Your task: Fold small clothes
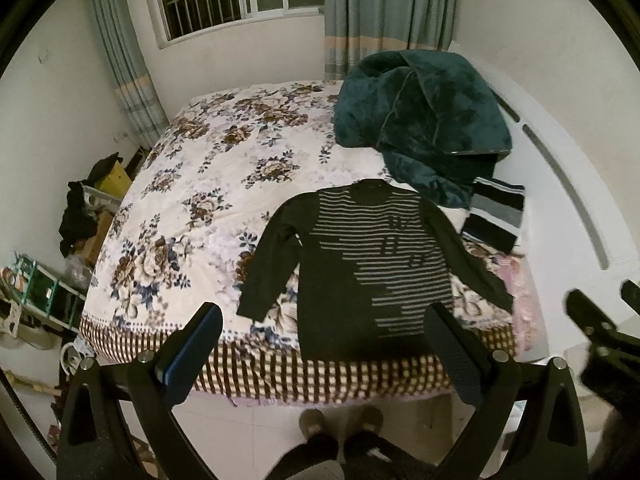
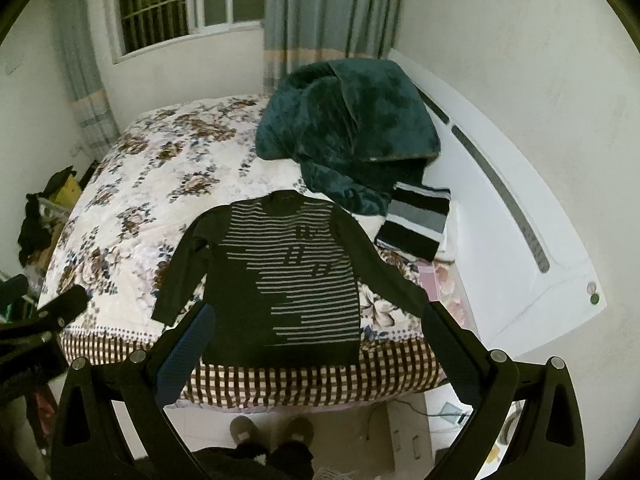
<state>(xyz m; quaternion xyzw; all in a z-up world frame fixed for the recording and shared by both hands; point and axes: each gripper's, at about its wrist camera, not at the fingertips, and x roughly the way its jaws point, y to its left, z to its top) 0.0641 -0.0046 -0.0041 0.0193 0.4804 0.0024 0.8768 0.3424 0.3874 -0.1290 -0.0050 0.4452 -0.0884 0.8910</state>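
Note:
A small black sweater with grey stripes [image 1: 360, 264] lies flat, front up, sleeves spread, near the front edge of the flowered bed [image 1: 192, 200]. It also shows in the right wrist view [image 2: 292, 280]. My left gripper [image 1: 324, 320] is open and empty, held in the air above the bed's front edge, short of the sweater's hem. My right gripper [image 2: 316, 320] is open and empty too, at a similar height, framing the hem. A folded black, grey and white striped garment [image 1: 496, 216] lies to the right of the sweater [image 2: 416, 220].
A dark teal plush blanket [image 1: 420, 120] is heaped at the back right of the bed [image 2: 348, 128]. A white headboard [image 2: 520, 220] runs along the right side. Clutter and boxes [image 1: 80, 216] stand on the floor at the left. The person's slippered feet [image 1: 340, 424] stand at the bed's edge.

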